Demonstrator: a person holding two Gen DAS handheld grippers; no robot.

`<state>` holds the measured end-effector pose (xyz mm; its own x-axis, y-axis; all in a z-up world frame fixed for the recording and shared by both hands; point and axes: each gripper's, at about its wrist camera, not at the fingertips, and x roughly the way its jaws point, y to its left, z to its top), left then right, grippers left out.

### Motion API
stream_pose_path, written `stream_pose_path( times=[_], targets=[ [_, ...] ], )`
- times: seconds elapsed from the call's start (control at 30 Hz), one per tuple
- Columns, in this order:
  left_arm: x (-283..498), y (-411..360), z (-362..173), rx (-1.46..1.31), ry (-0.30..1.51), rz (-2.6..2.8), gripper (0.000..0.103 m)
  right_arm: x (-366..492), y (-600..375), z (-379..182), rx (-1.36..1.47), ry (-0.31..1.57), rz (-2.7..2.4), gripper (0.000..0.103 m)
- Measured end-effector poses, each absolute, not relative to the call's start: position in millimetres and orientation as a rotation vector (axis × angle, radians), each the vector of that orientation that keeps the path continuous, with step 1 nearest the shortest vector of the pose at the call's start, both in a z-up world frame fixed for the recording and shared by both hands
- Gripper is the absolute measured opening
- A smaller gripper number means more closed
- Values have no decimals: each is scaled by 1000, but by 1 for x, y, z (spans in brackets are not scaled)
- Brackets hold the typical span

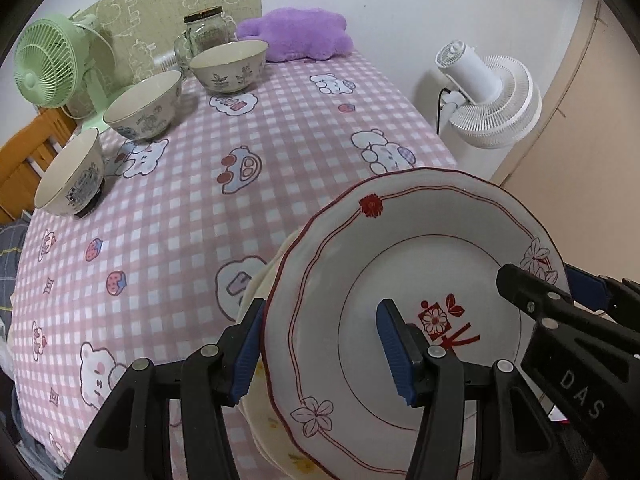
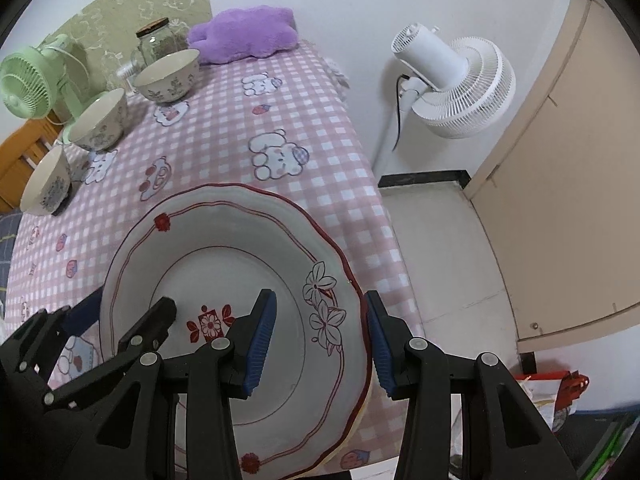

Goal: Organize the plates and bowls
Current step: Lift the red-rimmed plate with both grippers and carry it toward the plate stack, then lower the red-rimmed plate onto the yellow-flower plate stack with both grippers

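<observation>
The left gripper (image 1: pixel 320 344) has its jaws on the left rim of a white plate with red lines (image 1: pixel 420 280). One blue pad (image 1: pixel 394 350) sits on the plate's top face. The other pad is under the rim, and a cream plate (image 1: pixel 260 284) peeks out beneath there too. It is hard to tell if that pad touches the top plate or the cream one, so the jaws look clamped on the stack's edge.

The right gripper (image 2: pixel 320 340) does the same on the right rim of the plate (image 2: pixel 224 280). One pad (image 2: pixel 262 340) lies on the plate's face and the other pad hangs outside the rim. How tight the pads press is hard to see. Each gripper shows up at the side of the other's view.

The plate is at the near edge of the counter (image 1: pixel 280 128), which has a pink checked cloth with bears. The plate's near part is cut off by the black arms.

Far past the jaws and to the left stand three bowls: the nearest bowl (image 1: pixel 70 176), a middle bowl (image 1: pixel 144 106) and a far bowl (image 1: pixel 230 64). The nearest bowl is tipped and rests on something dark that is mostly hidden. Behind the far bowl is a glass jar (image 1: pixel 206 30), partly blocked. A green fan (image 1: pixel 46 68) stands to the left and a purple pillow (image 1: pixel 296 34) lies at the far end. To the right, off the counter, is a white fan (image 1: pixel 488 96).
</observation>
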<state>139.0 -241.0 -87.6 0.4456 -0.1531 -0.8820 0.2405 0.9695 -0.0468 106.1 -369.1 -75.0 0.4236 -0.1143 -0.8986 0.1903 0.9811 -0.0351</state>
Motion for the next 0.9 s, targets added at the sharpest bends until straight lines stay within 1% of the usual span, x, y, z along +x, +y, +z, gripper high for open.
stream_pose_path(
  times=[0.1,0.5,0.6,0.9],
  targets=[
    [137,-245,-93,98,1105,-242,56,107,-375,-80,79,1134,-195,48],
    [132,-258,-98,216,1086,-186,56,107,-382,-103,122,1188,-159,48],
    [131,-262,-101,252,1077,-172,56,106,-381,-101,121,1176,-155,48],
    [131,-263,-101,251,1079,-167,57,108,-387,-98,153,1159,-129,48]
  ],
)
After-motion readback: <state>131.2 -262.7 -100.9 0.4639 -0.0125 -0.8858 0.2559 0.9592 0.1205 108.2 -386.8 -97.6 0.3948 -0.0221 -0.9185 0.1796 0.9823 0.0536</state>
